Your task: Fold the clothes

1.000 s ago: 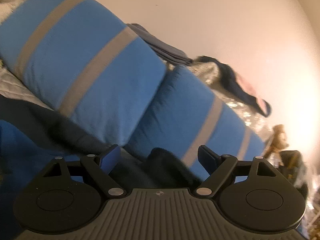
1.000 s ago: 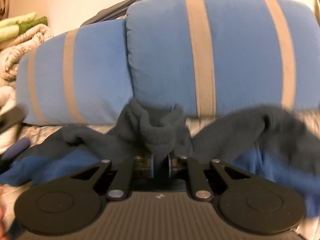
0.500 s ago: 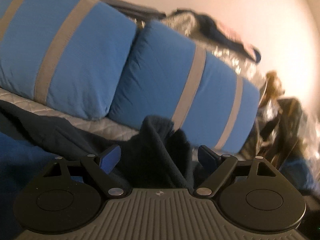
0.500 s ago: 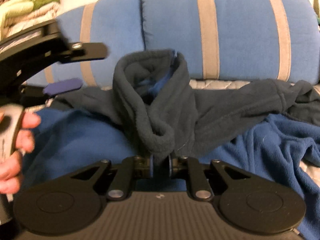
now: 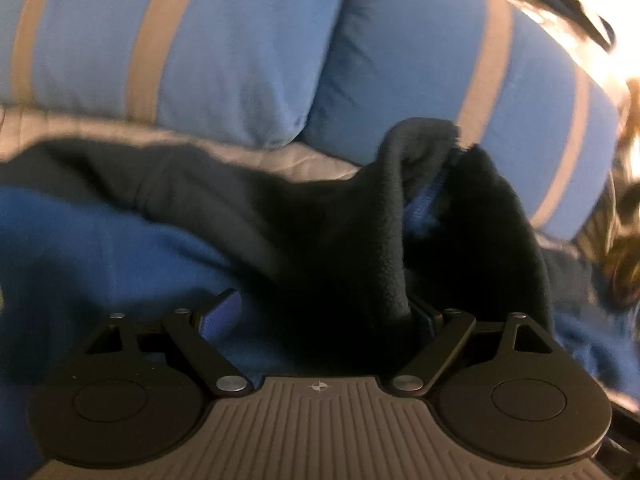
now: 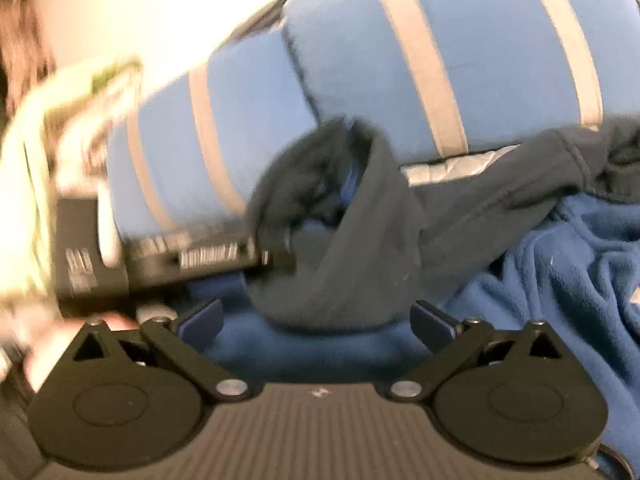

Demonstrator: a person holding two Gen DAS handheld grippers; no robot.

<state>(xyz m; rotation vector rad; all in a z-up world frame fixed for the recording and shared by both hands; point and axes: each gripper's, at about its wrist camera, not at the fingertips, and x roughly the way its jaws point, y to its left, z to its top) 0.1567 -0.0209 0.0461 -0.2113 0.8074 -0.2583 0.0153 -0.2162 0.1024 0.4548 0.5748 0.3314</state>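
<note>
Handling here looks easy on weight but fiddly on shape: the dark fleece garment (image 5: 320, 248) is soft, limp and thick, so I'd judge it light, non-slippery, non-fragile, and prone to sagging wherever it isn't supported; best hold is a doubled edge like the collar or a hem, not the flat middle. Nearest in the left wrist view, the left gripper (image 5: 320, 312) stands wide, 2 fingers spread, with a bunched fold of the garment rising between them; fabric lies against the right-hand finger, but no pinch shows. In the right wrist view the right gripper (image 6: 316, 318) has jaws opening, fingers wide apart, and the rounded collar roll (image 6: 332, 216) sits just ahead between them, pads not pressing it, so it looks released. The other tool's dark body (image 6: 160, 264) pokes in from the left of that view toward the roll, blurred. Garment lies on a blue fleece blanket (image 6: 560, 280) spread over a quilted bed cover (image 5: 280, 156). Farthest back, 2 blue pillows with grey stripes (image 5: 224, 48) lean side by side.
</note>
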